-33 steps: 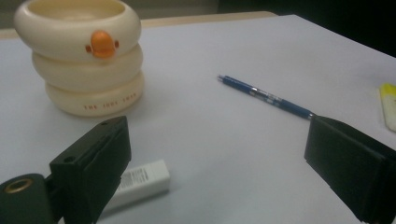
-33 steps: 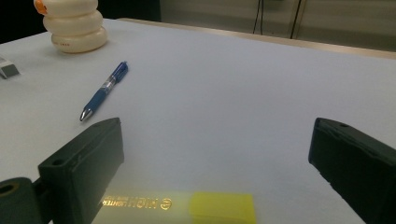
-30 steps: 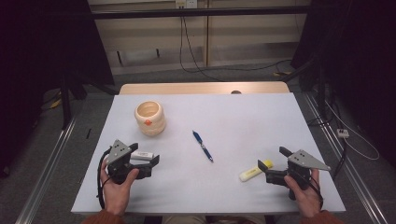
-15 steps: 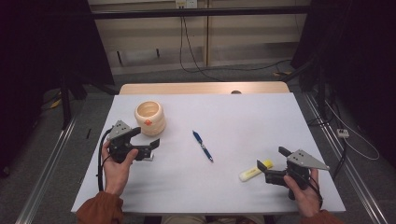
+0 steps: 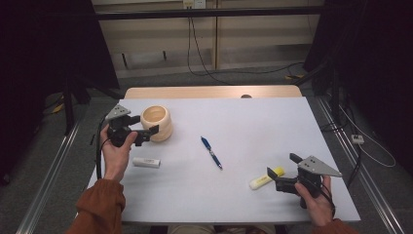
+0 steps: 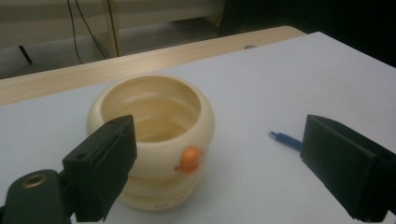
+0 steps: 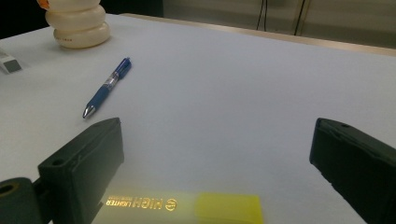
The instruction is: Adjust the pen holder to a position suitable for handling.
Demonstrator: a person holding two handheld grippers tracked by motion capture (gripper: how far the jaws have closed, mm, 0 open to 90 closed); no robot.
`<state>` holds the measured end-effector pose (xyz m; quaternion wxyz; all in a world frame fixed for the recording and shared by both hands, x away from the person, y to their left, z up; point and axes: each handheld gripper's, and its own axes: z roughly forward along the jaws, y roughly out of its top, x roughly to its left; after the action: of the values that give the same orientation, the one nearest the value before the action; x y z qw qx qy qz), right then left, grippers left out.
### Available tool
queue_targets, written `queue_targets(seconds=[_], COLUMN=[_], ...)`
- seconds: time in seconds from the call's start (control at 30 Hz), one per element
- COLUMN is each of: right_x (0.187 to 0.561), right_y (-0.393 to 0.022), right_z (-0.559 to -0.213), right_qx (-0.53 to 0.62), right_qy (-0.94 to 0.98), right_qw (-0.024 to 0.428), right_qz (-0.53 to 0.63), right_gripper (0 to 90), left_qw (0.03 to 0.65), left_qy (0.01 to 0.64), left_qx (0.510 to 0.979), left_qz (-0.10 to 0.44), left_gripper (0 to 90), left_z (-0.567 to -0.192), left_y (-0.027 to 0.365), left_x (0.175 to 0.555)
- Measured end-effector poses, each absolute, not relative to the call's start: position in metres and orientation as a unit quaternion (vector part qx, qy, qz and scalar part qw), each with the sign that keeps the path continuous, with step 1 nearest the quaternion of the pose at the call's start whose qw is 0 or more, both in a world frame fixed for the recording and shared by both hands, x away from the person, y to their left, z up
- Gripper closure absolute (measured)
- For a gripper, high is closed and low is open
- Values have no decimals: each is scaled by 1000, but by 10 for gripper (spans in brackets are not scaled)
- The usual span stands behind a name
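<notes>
The left claw (image 5: 146, 132) hangs spread beside the cream ribbed pot (image 5: 157, 123) at the desk's (image 5: 253, 117) far left, 1 jaw across its rim; the right claw (image 5: 275, 176), also spread, frames the yellow highlighter (image 5: 266, 178) near the front right. A careless close could tip the light pot or skid the highlighter. The white-covered desk stands in a dim room with trailing cables.

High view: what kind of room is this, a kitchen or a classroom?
Neither, probably: it looks like a lab or workshop. A white table stands between dark curtains, cables trail across the floor, and each hand holds a gripper.
</notes>
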<state>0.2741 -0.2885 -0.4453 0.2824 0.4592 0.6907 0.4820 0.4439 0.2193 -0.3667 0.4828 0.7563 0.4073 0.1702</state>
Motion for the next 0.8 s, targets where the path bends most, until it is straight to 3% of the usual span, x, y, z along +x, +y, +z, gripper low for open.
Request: queue_targets(seconds=[0.17, 0.8], right_x=[274, 274], right_y=[-289, -290], right_z=[-446, -446], right_qx=[460, 462], right_qy=[690, 691], right_qw=[280, 276], right_qz=[483, 483], right_gripper=[31, 32], left_qw=[471, 412], left_qy=[423, 439], left_qx=[755, 777], left_qz=[173, 187], left_gripper=[68, 281], left_z=[-363, -363], left_y=[225, 223], left_x=[464, 518])
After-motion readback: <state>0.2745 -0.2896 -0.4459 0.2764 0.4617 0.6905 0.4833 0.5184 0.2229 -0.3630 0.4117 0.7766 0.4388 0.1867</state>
